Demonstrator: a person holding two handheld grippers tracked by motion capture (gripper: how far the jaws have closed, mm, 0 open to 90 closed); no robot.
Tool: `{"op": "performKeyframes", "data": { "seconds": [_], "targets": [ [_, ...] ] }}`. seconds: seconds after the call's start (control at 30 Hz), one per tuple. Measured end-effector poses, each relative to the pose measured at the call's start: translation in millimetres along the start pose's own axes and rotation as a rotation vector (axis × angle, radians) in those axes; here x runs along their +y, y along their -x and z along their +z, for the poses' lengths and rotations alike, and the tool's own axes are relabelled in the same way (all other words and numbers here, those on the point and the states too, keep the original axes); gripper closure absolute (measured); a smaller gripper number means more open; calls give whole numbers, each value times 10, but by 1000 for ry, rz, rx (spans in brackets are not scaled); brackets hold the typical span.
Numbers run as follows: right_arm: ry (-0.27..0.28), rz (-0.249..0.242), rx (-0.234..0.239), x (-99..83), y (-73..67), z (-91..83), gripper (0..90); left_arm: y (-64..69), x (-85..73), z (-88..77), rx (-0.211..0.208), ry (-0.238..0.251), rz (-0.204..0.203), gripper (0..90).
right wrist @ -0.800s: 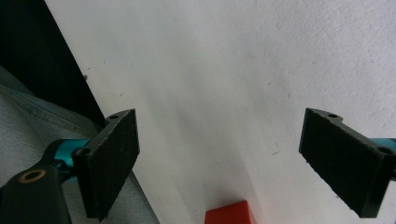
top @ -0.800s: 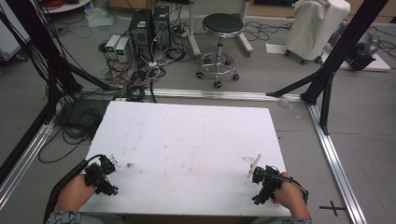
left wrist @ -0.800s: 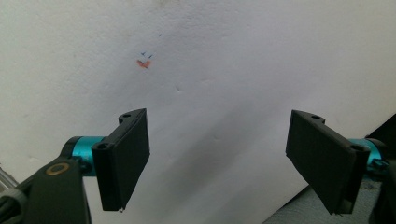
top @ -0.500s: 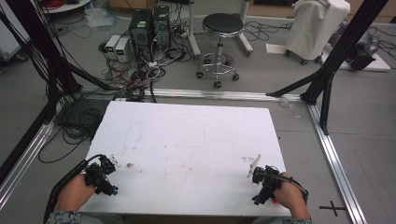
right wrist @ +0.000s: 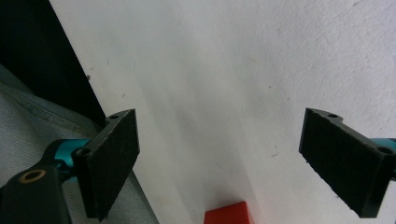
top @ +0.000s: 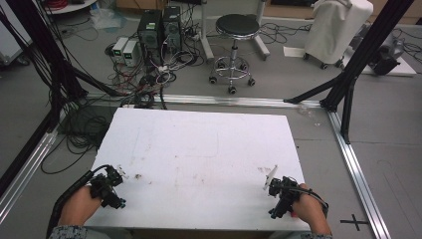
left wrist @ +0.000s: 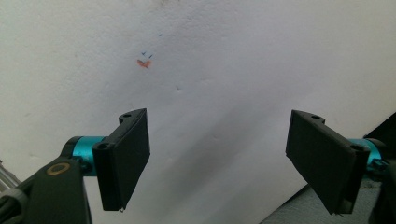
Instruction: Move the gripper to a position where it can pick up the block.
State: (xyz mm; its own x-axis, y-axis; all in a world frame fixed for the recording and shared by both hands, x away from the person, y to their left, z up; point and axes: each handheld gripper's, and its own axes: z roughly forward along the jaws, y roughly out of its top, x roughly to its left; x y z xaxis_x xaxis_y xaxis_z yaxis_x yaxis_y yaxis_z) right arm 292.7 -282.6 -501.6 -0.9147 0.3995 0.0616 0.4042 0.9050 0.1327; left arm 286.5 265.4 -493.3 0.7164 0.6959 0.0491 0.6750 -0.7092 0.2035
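On a bare white table [top: 209,144], the left gripper [top: 110,183] at 7 o'clock and the right gripper [top: 279,191] at 5 o'clock are held released, 2 jaws wide apart and empty; with no task object identified, a small red block [right wrist: 227,213] under the right jaws is best approached slowly.

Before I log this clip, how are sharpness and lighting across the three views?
High view: evenly lit but soft and blocky. Left gripper view: jaws sharp, with faint shadows on the white table. Right gripper view: table surface washed out, and the red block is cut off at the bottom edge.
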Motion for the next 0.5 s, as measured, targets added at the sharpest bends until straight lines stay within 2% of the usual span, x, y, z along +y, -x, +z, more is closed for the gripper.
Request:
{"op": "performKeyframes", "data": {
  "seconds": [0.3,0.5],
  "targets": [
    [9,-8,-11,-25,0,-29,116,2,2,5,-4,-1,-2,219],
    [31,-10,-16,-103,13,-87,116,-3,-3,-1,-2,1,-1,219]
  ]
}}
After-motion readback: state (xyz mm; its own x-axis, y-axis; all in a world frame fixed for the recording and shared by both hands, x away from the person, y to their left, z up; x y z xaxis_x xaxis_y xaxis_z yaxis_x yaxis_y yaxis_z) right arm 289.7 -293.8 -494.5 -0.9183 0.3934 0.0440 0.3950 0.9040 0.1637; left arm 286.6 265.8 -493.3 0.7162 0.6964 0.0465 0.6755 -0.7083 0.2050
